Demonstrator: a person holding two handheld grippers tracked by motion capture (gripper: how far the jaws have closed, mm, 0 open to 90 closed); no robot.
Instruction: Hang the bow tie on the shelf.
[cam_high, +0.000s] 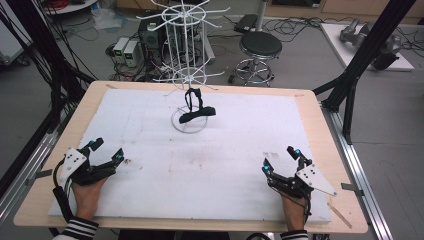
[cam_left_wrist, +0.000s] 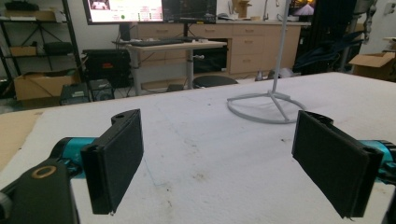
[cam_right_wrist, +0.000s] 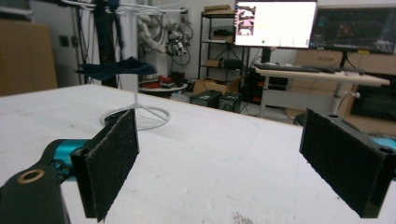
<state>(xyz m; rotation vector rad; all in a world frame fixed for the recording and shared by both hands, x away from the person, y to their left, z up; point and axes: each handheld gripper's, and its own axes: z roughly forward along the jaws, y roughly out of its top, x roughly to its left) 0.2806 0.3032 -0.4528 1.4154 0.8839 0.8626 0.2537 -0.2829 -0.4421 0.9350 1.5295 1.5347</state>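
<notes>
White padded table (cam_high: 150, 150), wire rack (cam_high: 187, 65) centre, both hand-held grippers (cam_high: 105, 152) (cam_high: 281, 159) spread, empty.

Each hand carries a black tool. The left tool (cam_high: 107, 151) has a grey three-cornered plate with small dark dots, perhaps screws, and teal accents by its jaw tips; a black cable trails from it. The right tool (cam_high: 281, 158) matches, plate and teal alike. In the gripper views the jaws are flat black rectangular pads on teal mounts, beside a brass-ringed hole. Both sleeves are black-and-white striped.
</notes>
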